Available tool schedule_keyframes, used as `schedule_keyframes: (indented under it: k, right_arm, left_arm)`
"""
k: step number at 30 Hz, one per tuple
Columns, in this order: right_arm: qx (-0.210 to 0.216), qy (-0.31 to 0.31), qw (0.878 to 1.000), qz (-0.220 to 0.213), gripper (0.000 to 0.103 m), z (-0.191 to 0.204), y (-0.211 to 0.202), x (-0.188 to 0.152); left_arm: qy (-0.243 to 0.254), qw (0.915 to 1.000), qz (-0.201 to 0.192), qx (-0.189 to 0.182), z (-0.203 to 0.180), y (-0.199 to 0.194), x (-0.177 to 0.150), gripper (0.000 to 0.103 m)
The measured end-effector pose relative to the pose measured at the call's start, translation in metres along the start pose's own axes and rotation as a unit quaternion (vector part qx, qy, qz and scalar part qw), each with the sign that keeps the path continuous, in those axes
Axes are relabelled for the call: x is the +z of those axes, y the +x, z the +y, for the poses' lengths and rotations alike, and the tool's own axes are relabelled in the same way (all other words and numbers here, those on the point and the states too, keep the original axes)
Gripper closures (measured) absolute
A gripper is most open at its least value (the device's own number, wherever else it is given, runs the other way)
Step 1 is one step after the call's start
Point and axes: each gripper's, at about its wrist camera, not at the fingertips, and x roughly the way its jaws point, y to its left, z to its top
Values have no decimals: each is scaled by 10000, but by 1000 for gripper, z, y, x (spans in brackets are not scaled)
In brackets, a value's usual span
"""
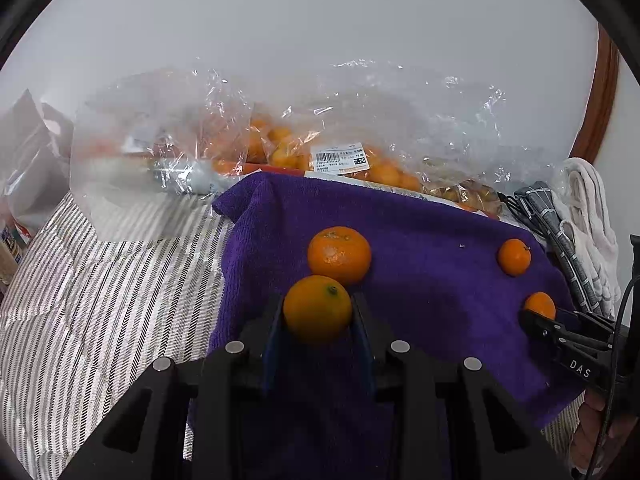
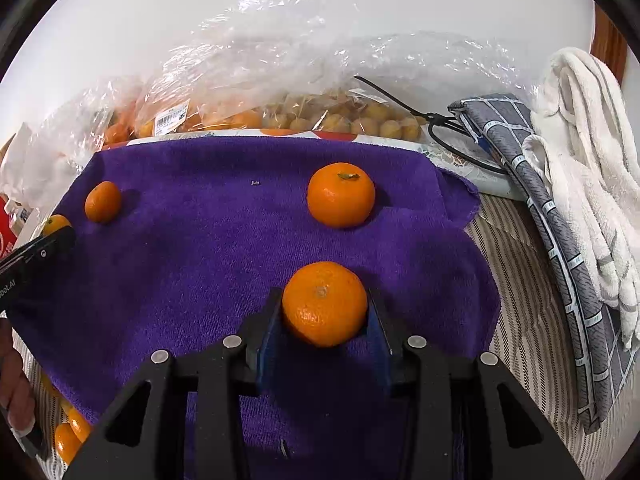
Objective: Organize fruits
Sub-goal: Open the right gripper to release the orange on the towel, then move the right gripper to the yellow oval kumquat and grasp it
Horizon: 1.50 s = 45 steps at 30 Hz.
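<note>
A purple towel (image 1: 420,300) (image 2: 200,264) lies on the striped cloth. My left gripper (image 1: 318,312) is shut on a tangerine (image 1: 317,308) low over the towel, right in front of a second tangerine (image 1: 339,255) lying on it. My right gripper (image 2: 324,308) is shut on another tangerine (image 2: 324,303); it shows at the right edge of the left wrist view (image 1: 538,312). One more tangerine (image 2: 341,194) (image 1: 514,257) lies on the towel beyond it. The left gripper with its fruit shows at the left edge of the right wrist view (image 2: 56,230).
Clear plastic bags (image 1: 352,152) (image 2: 280,92) holding several small orange and yellow fruits stand behind the towel against the wall. A grey patterned cloth (image 2: 560,248) and a white towel (image 2: 592,160) lie at the right. Loose tangerines (image 2: 70,432) sit at the lower left.
</note>
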Motion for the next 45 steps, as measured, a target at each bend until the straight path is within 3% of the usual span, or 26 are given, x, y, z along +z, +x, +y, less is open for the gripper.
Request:
schedule_keyframes:
  k: [4,9,14,20,24,29,37,45]
  right_arm:
    - [-18,4,10000,-12,51,0,-1,0]
    - [38,-67,10000,-20,38,2,-4,0]
    - [80,-15,9997,-224,37,4,-19,3]
    - [-111,106,9931,-1165,37,4,-69,7]
    - [138,287,9941,-1037,37,2,-96,2]
    - [366,107,9946,-967,37,14,-123,-31]
    - [766,-308,9952,-517,48,58,-125,-91]
    - [1112,-680,9912,-226,48,87,-115,-116]
  left_arm:
    - [6,10000,-45,31,0,-2,-1,70]
    - [-73,9997,-215,-87,2,-8,-2,61]
    - [-209,9991,-324,-163,4,-15,0,58]
    - [-9,9957,-870,305,-1,-35,-1,56]
    - [65,9933,-1076,417,-5,-53,5,56]
    - [-53,9944,-904,539,3,-85,1,56]
    - [-83,9992,-247,295,39,-122,-59,56]
    - [-44,9990,-197,397,54,-123,-95,55]
